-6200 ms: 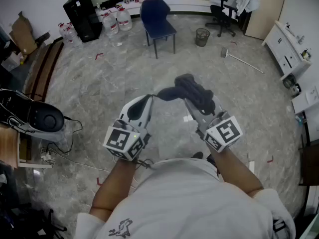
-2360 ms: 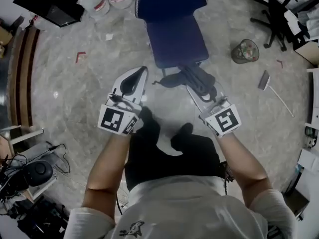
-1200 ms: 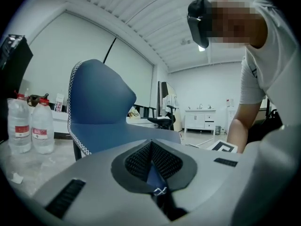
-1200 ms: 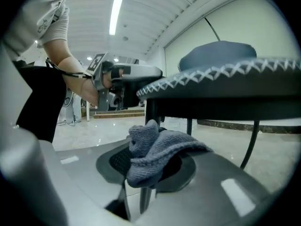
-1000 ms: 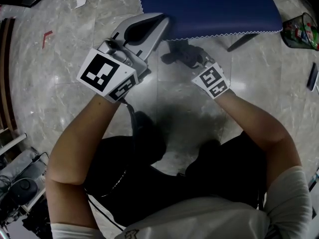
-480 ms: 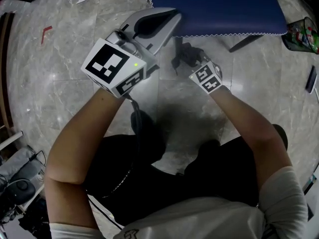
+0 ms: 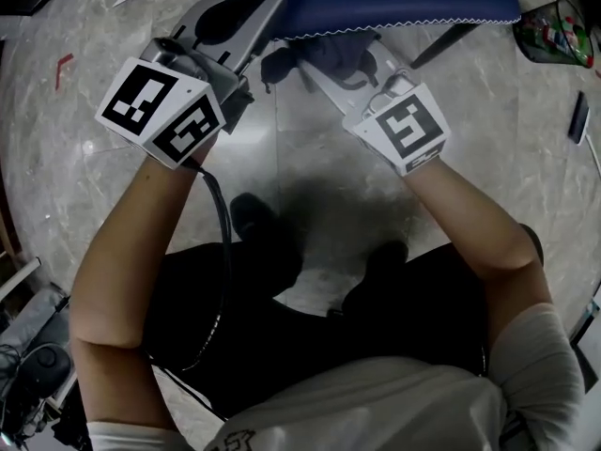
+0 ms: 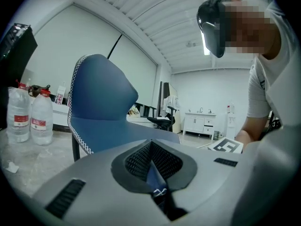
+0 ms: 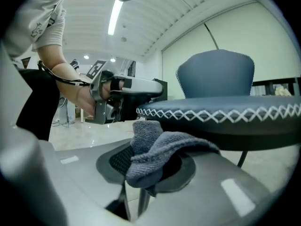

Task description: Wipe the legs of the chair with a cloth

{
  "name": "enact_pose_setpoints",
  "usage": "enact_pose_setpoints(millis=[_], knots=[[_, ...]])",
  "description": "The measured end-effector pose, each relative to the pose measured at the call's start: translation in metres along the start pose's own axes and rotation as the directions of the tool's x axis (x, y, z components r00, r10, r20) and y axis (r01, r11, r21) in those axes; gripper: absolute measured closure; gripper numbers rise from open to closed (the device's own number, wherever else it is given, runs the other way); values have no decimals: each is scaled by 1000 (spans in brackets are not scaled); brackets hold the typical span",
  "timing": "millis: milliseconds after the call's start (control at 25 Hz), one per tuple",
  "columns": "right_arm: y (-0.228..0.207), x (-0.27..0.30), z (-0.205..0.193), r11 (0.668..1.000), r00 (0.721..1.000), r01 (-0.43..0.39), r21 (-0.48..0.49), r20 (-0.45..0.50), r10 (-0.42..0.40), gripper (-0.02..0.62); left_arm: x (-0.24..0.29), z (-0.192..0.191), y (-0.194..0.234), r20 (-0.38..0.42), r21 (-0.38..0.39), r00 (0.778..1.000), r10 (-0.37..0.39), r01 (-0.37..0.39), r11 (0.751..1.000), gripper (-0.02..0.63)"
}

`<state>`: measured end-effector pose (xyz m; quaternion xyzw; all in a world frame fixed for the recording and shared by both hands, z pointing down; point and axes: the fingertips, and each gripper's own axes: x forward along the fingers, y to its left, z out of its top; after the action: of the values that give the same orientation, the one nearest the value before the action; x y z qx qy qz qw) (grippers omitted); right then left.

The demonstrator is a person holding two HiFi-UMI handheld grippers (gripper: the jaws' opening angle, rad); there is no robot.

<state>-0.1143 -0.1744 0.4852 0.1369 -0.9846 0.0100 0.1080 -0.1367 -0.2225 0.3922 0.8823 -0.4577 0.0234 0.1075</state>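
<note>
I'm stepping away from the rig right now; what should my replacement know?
Left tool: shut on the stitched edge of the blue chair seat.
Right tool: shut on the grey cloth, held just under the seat's edge.
Done: cloth in hand, chair reached; no wiped leg can be confirmed.
Left: run the cloth down each chair leg.
</note>
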Motion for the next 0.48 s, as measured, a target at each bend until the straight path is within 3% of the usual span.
enact_pose_setpoints(millis=[240, 360, 480], knots=[[7, 8, -75, 999, 999, 2, -32, -47, -3, 500, 2, 1, -3, -9, 4, 1000, -8, 8, 1000, 600], [10, 15, -141, 1000, 985, -27, -1, -169, 26, 500, 2, 1, -3, -7, -23, 999, -46, 46, 999, 600], [13, 25, -214, 998, 945, -44, 52, -323, 58, 500, 2, 1, -5, -9, 7, 998, -60, 60, 998, 601]])
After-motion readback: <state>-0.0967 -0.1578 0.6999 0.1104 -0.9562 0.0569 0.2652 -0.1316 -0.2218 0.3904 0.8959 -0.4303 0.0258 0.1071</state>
